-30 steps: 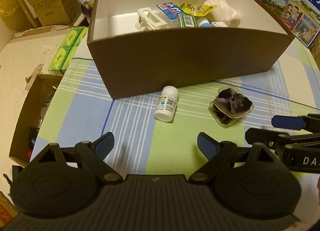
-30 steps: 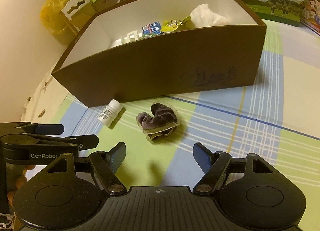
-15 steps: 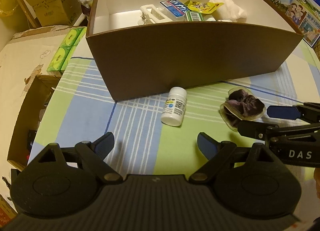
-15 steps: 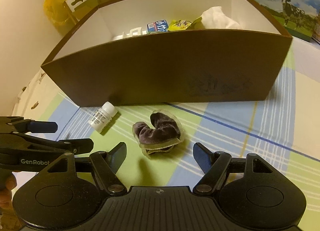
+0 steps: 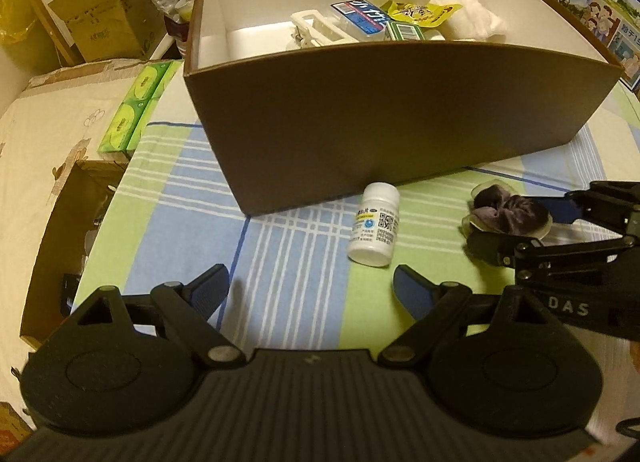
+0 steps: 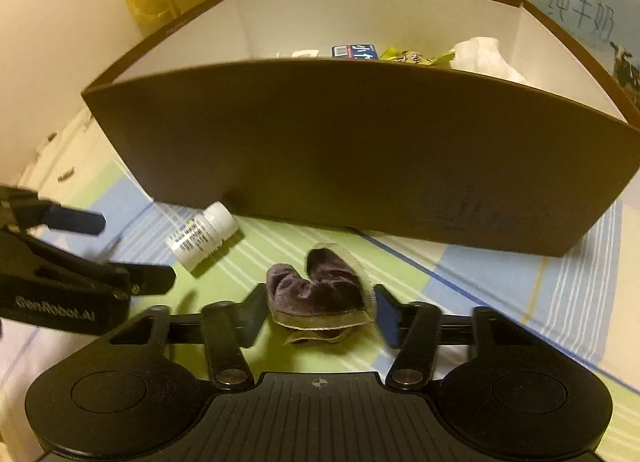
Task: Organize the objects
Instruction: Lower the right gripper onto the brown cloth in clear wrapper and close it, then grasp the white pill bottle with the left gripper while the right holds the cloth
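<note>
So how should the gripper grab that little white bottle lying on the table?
Grip the white bottle across its round middle, coming down from above. It lies on its side on the tablecloth, cap toward the brown box, so its long label side faces up. The left gripper is open and nearest; its jaws look wide enough, I think.

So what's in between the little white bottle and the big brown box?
Nothing. In the left wrist view, only a thin strip of checked tablecloth shows between the white bottle and the brown box. The bottle lies on its side, cap toward the box.
</note>
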Available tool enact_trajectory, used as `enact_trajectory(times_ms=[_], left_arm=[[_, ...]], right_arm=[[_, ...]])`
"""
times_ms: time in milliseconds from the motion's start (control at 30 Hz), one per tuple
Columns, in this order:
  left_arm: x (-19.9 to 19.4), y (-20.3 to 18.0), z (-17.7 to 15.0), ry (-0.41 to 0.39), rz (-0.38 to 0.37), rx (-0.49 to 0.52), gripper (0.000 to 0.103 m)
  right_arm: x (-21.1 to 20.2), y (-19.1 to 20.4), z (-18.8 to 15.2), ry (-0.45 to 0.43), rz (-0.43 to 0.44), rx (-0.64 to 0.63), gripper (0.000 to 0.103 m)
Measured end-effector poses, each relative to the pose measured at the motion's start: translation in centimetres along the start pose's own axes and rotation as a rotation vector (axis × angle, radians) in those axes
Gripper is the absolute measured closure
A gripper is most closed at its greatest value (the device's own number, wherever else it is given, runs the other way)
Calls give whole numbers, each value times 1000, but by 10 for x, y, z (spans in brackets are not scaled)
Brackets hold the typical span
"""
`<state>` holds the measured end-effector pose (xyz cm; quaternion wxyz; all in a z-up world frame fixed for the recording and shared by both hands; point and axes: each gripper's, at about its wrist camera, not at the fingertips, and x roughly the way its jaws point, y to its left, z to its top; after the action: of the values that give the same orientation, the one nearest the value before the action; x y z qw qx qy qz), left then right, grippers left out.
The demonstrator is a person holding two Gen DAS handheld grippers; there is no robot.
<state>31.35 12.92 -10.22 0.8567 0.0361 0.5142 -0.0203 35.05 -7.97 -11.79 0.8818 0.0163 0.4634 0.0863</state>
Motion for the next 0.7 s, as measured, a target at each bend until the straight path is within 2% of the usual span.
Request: enact_trajectory(times_ms=[167, 233, 433, 633, 700], left_arm=[[2, -7, 3, -17, -12, 39, 20], [5, -10, 6, -22, -26, 46, 20], [15, -20, 14, -35, -50, 80, 31], [21, -28, 18, -36, -66, 92, 45], [23, -30, 19, -39, -73, 94, 54]], right_arm=[[-1, -10, -5, 1, 3, 23, 74], [-4, -14, -6, 4, -5, 39, 74], [-12, -25, -10, 12, -23, 88, 74], [-17, -33, -13, 19, -32, 110, 74], [-19, -33, -15, 22, -35, 114, 74]])
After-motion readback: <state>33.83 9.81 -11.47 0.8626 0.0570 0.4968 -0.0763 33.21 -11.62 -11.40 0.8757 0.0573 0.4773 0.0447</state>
